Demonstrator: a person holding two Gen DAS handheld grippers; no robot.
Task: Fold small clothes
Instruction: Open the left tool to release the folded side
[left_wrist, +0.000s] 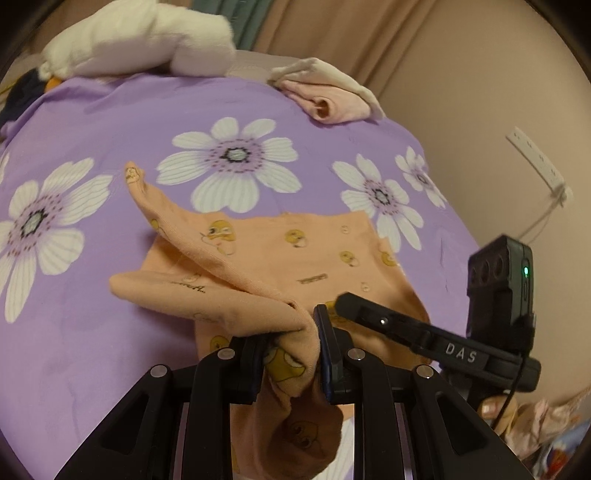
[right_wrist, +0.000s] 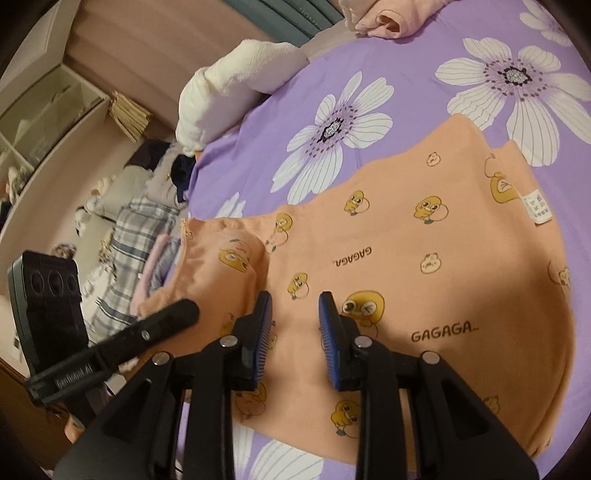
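A small peach garment (left_wrist: 295, 254) with yellow duck prints lies on the purple flowered bedsheet (left_wrist: 110, 122). My left gripper (left_wrist: 291, 332) is shut on a bunched fold of it, lifted off the sheet, with a sleeve trailing away to the upper left. In the right wrist view the same garment (right_wrist: 424, 258) lies mostly flat, printed "GAGAGA", with a white label at its right edge. My right gripper (right_wrist: 295, 306) is open and empty, hovering just above the garment's near part. The right gripper also shows in the left wrist view (left_wrist: 343, 302).
A folded pink and cream garment (left_wrist: 332, 96) lies at the far edge of the bed. A white plush blanket (left_wrist: 140, 40) sits at the back left. A pile of plaid and other clothes (right_wrist: 136, 251) lies beside the bed. A power strip (left_wrist: 535, 162) hangs on the wall.
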